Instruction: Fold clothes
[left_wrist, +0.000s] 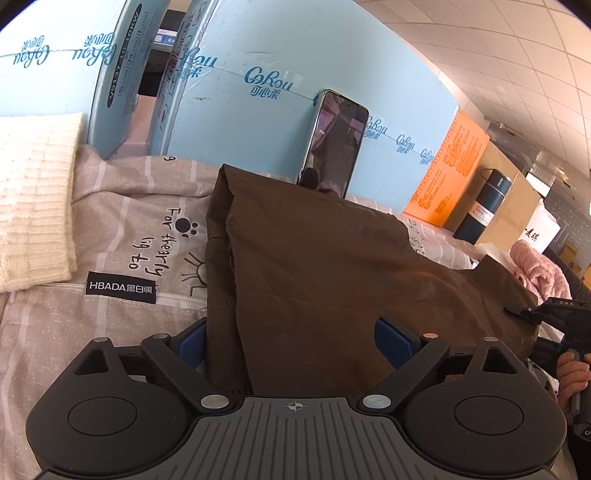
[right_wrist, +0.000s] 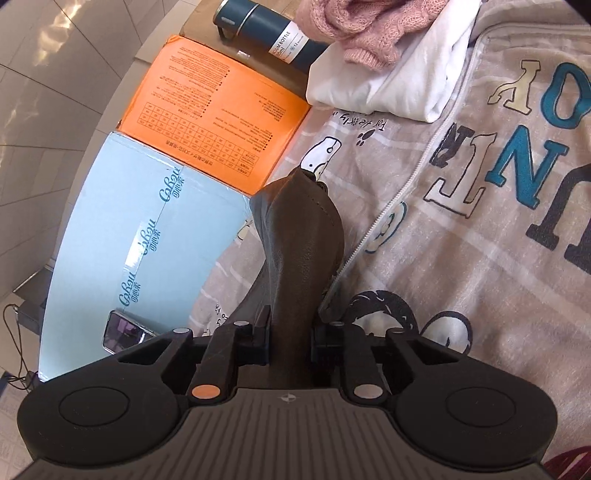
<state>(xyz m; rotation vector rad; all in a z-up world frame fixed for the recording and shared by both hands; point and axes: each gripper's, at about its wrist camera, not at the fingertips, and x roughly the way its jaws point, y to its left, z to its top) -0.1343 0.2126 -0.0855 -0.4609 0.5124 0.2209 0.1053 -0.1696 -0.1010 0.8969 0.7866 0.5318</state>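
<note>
A dark brown garment (left_wrist: 314, 258) lies spread on a printed beige quilt (left_wrist: 110, 206). My left gripper (left_wrist: 291, 339) is open, with its blue pads (left_wrist: 192, 339) wide apart on either side of the garment's near edge. The cloth runs between them and over the gripper's body. In the right wrist view, my right gripper (right_wrist: 290, 339) is shut on a bunched ridge of the brown garment (right_wrist: 303, 229), which rises off the quilt (right_wrist: 480, 258). The left wrist view shows the right gripper (left_wrist: 524, 312) at the garment's far right corner, held by a hand (left_wrist: 572, 373).
A cream knit sweater (left_wrist: 33, 199) lies at the left. A phone (left_wrist: 332, 144) leans on light blue boxes (left_wrist: 258, 122). An orange box (right_wrist: 214, 96), a dark bottle (right_wrist: 269, 33), a pink knit (right_wrist: 354, 26) and folded white cloth (right_wrist: 391, 81) lie beyond.
</note>
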